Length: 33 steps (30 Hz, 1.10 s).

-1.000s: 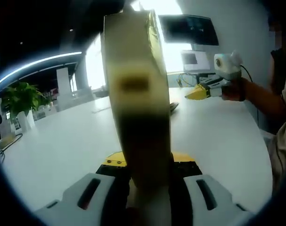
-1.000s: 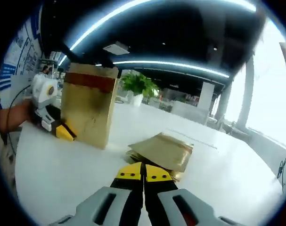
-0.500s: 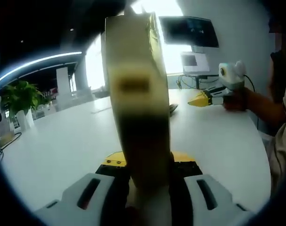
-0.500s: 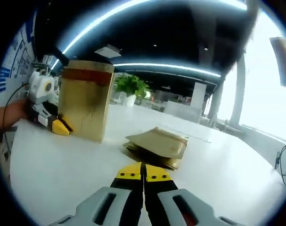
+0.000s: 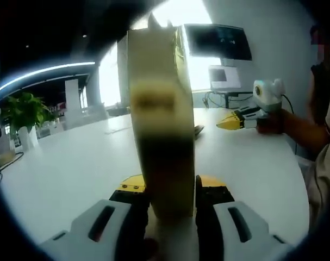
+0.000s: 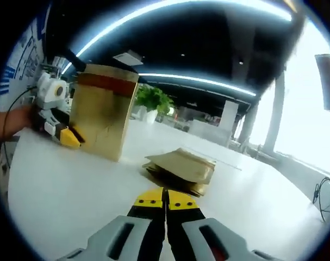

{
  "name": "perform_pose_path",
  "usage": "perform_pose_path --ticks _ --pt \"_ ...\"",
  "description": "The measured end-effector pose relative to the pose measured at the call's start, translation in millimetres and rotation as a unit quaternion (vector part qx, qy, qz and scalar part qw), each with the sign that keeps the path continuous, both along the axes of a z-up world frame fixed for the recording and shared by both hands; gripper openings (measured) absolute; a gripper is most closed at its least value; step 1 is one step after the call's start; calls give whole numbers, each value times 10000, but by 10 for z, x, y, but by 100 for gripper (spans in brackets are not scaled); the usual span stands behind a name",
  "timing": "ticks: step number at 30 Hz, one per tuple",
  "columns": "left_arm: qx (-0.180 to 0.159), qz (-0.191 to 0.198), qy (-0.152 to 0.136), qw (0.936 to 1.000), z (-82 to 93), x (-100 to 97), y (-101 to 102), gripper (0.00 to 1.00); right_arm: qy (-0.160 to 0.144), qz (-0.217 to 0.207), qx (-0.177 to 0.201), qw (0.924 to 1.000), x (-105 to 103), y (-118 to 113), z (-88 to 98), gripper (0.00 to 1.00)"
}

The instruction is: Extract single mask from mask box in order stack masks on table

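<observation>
A tall golden mask box (image 5: 162, 119) stands upright on the white table (image 5: 72, 168), seen edge-on in the left gripper view. My left gripper (image 5: 167, 187) is shut on its lower part. In the right gripper view the same box (image 6: 102, 117) has a red band near its top, and the left gripper (image 6: 61, 133) holds it from the left. A low stack of gold mask packets (image 6: 181, 166) lies on the table (image 6: 72, 190), just ahead of my right gripper (image 6: 165, 198). That gripper is shut with nothing in it. From the left gripper view, the right gripper (image 5: 225, 123) hovers over the table in a hand.
A potted plant (image 5: 24, 114) stands at the far left of the table. A monitor (image 5: 219, 43) and a smaller screen (image 5: 224, 77) with cables sit at the far edge. A person's arm (image 5: 300, 122) reaches in from the right. Bare table surrounds the stack.
The right gripper has drifted a little across the left gripper view and stayed shut. The box remains gripped by the left gripper, and the stack has not changed.
</observation>
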<state>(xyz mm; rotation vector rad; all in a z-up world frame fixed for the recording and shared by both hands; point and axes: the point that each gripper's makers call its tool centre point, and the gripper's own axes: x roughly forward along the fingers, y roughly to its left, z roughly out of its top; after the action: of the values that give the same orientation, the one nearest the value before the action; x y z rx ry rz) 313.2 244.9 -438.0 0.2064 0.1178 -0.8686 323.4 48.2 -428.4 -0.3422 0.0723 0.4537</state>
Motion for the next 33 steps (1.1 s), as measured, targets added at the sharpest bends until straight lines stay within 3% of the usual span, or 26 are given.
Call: perform_pose_path --ticks 11,31,33 --pt "-11 4 9 10000 2 1 12 25 -84 56 87 9999 -6 19 34 0" --pt "-47 1 31 10000 6 15 19 25 -169 94 -101 9998 -11 28 26 0" --pt "-31 -45 -64 10000 22 7 11 25 -180 138 -76 9997 -20 47 36 0"
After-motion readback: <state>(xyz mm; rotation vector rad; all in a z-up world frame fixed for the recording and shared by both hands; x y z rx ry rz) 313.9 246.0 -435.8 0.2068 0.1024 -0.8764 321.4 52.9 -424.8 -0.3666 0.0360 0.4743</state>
